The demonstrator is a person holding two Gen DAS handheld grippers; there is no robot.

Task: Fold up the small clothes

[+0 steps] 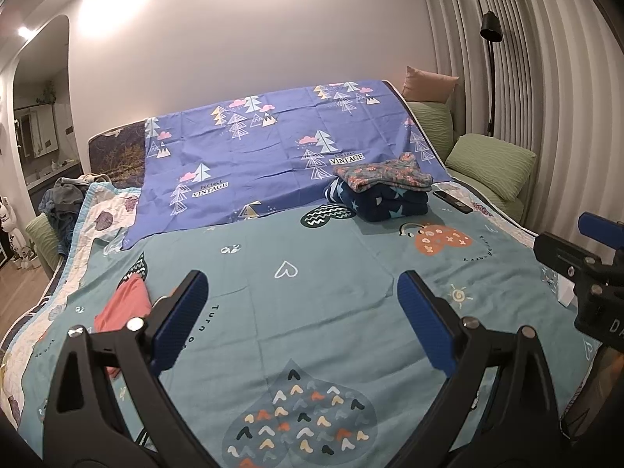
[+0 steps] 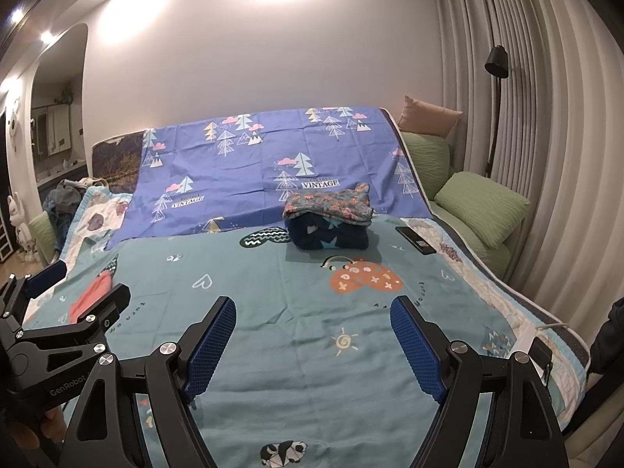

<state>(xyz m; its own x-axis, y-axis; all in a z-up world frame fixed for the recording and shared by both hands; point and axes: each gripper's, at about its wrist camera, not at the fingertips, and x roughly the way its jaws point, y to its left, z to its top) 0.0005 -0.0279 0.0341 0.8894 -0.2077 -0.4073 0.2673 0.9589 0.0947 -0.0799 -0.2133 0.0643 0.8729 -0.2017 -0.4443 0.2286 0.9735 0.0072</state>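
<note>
Clothes for this job show in three places on the bed [image 1: 335, 280]. A folded stack [image 1: 384, 187] sits toward 1 o'clock in the left wrist view: a floral garment [image 2: 327, 204] on top of a dark navy piece with pale stars [image 2: 329, 236], resting on the teal patterned sheet near the edge of the purple tree-print cloth [image 1: 273, 144]. A coral-red garment [image 1: 124, 304] lies flat on the sheet at about 9 o'clock, just beside the left tool's left finger, partly hidden behind it. A heap of grey and blue clothing [image 1: 64, 199] lies at the far left edge of the bed, around 10 o'clock.

Left tool [image 1: 300, 319] hangs over the teal sheet with its blue pads spread wide and nothing between them. Right tool [image 2: 312, 339] is likewise spread wide over the sheet, empty. In each view the other tool shows at the frame's edge.

A black phone-like slab [image 2: 415, 245] lies just right of the stack, at 2 o'clock in the right wrist view. Green cushions [image 2: 481, 206] and a peach pillow [image 2: 427, 117] sit beyond the bed's right side, with a black floor lamp [image 2: 496, 62] against the curtain.
</note>
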